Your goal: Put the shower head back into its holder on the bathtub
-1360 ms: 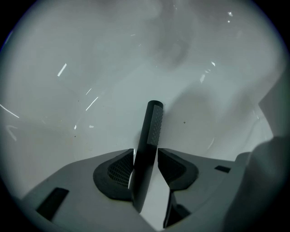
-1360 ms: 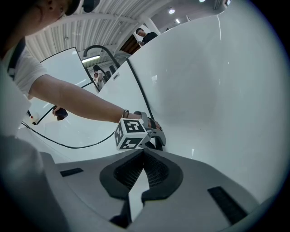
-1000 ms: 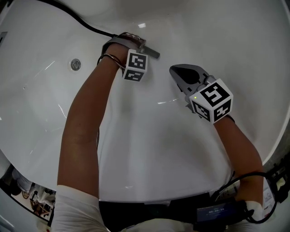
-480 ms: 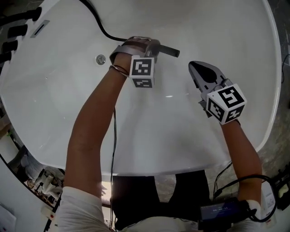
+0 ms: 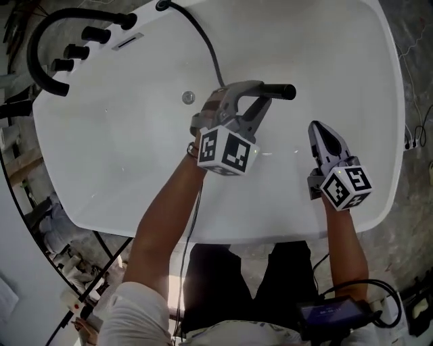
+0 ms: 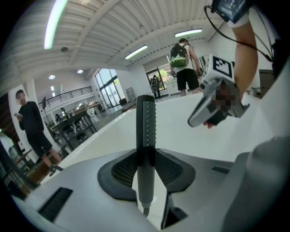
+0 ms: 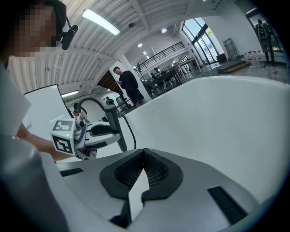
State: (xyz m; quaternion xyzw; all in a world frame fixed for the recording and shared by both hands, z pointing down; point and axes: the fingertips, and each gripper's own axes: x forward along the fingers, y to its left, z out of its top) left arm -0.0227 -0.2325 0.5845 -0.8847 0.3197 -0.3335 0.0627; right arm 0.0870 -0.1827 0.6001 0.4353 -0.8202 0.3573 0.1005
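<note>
My left gripper [image 5: 254,96] is shut on the shower head [image 5: 277,91], a dark slim wand that sticks out to the right above the white bathtub [image 5: 338,54]. In the left gripper view the wand [image 6: 146,122] stands upright, clamped between both pads. Its black hose [image 5: 203,37] runs to a fitting [image 5: 162,5] on the tub's far rim. My right gripper [image 5: 323,135] hovers to the right of the wand, jaws together and empty. In the right gripper view its pads meet at the tips, and the left gripper [image 7: 97,131] with the wand [image 7: 118,129] shows at the left.
A curved black faucet [image 5: 40,47] and black knobs [image 5: 78,51] sit on the tub's far left rim. A round metal fitting [image 5: 189,97] is in the tub wall. People stand in the hall behind. Cables and clutter lie on the floor at the left.
Both grippers have risen out of the tub's bottom. The left one rolled, lifting the shower head with it. The whole tub and the faucet have come into view.
</note>
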